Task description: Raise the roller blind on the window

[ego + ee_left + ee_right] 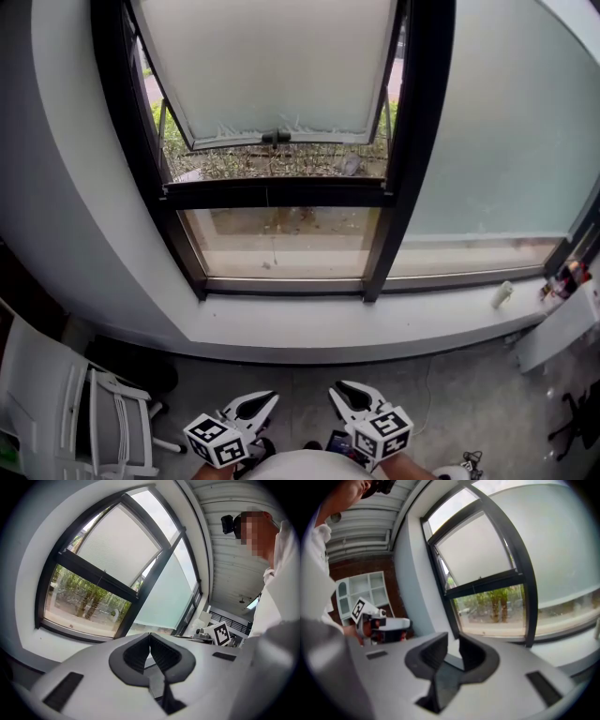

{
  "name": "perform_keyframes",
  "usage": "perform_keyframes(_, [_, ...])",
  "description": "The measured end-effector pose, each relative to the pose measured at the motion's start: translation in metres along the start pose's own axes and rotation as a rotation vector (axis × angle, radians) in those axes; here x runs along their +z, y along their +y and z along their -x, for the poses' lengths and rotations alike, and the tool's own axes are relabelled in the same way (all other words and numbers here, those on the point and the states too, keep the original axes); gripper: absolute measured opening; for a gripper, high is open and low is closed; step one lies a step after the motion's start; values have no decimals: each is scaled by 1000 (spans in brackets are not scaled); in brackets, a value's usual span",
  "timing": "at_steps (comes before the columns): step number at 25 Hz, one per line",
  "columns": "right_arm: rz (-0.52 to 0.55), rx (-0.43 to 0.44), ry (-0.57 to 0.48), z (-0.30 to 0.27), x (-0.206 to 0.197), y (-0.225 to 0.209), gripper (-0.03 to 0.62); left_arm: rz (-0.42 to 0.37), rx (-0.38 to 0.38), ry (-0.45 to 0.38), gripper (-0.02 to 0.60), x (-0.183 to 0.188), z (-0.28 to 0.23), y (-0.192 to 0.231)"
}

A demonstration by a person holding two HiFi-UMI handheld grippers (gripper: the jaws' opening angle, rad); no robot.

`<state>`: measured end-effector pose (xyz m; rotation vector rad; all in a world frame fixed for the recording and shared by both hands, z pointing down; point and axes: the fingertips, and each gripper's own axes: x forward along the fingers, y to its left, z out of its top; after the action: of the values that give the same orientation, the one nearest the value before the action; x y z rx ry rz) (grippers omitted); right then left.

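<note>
Our left tongs (150,635) have their jaws pressed together with nothing in them. The jaws of our right tongs (453,640) stand a little apart and are also empty. In the head view both sit at the bottom centre, well apart from the window (281,239).

The roller blind (272,66) hangs at the upper centre. Its bottom rail (277,139) stops just above the black crossbar (277,194), leaving a strip of greenery between them.

The white sill (375,323) runs across the middle of the head view, with bare grey floor (309,380) between it and the tongs. A white chair (75,412) crowds the lower left.
</note>
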<state>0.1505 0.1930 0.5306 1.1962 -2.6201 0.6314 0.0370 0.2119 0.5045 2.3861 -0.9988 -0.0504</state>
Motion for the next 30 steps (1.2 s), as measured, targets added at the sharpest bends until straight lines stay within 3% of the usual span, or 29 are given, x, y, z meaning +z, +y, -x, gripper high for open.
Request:
perform_keyframes(11, [19, 68, 42, -33, 6, -5, 78, 9, 51, -34, 21, 17, -6, 30])
perform_keyframes(30, [6, 7, 4, -210, 92, 2, 78, -18, -30, -9, 21, 131, -20, 192])
